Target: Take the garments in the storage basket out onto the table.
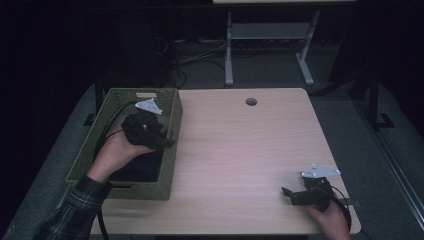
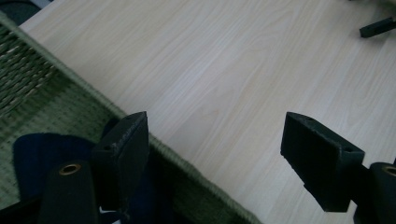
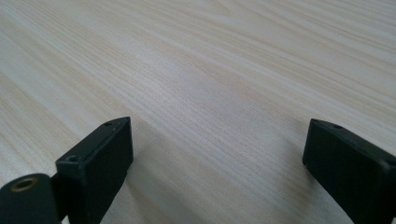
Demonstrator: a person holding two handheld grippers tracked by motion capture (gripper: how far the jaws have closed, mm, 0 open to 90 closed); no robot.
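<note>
A green woven basket (image 1: 172,165) stands on the left part of the light wooden table (image 1: 240,145). A dark blue cloth (image 1: 142,170) lies in it. A hand holds my left gripper (image 1: 167,142) over the basket's right wall, with the jaws wide apart and nothing between them. In the left gripper view, the left gripper (image 2: 215,154) straddles the basket rim (image 2: 70,81), one jaw over the blue cloth (image 2: 42,149) and the other over bare wood. My right gripper (image 1: 287,194) rests low near the table's front right corner. It is open and empty (image 3: 217,158) over bare wood.
A round cable hole (image 1: 251,101) sits near the table's far edge. Behind the table stand the white legs of another desk (image 1: 229,50), with cables on the dark floor. The right gripper's jaw tip (image 2: 378,27) shows far off in the left gripper view.
</note>
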